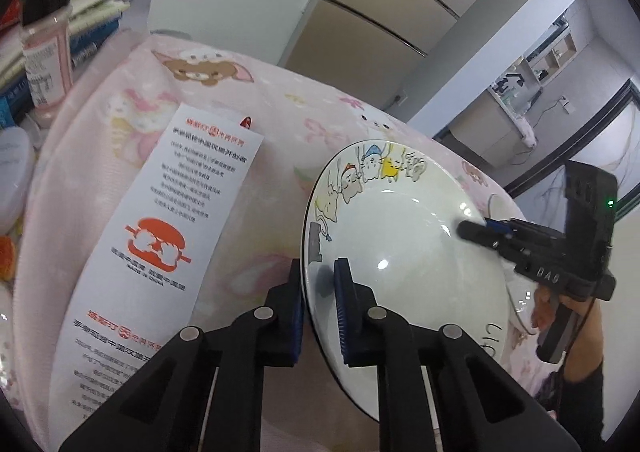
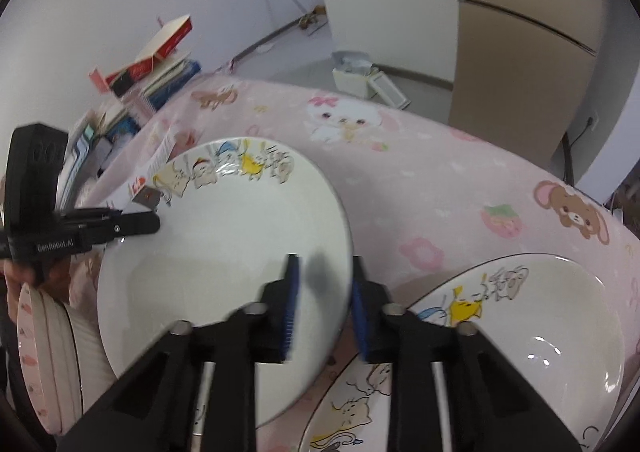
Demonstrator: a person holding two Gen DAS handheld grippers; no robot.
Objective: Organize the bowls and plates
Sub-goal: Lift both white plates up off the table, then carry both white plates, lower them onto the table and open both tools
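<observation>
A white plate with cartoon cats drawn along its far rim is held between both grippers, tilted over the pink cloth. My left gripper is shut on its near-left rim, one blue pad on each face. My right gripper is shut on the opposite rim of the same plate. Each gripper also shows in the other view: the right gripper and the left gripper. A second plate of the same pattern lies on the cloth at the lower right, partly under the held one. Pink-patterned ribbed dishes stand at the lower left.
The table wears a pink cartoon tablecloth. A long printed leaflet lies left of the plate. A spice bottle, stacked books and a white round lid crowd the far left. A small white box sits on the floor beyond.
</observation>
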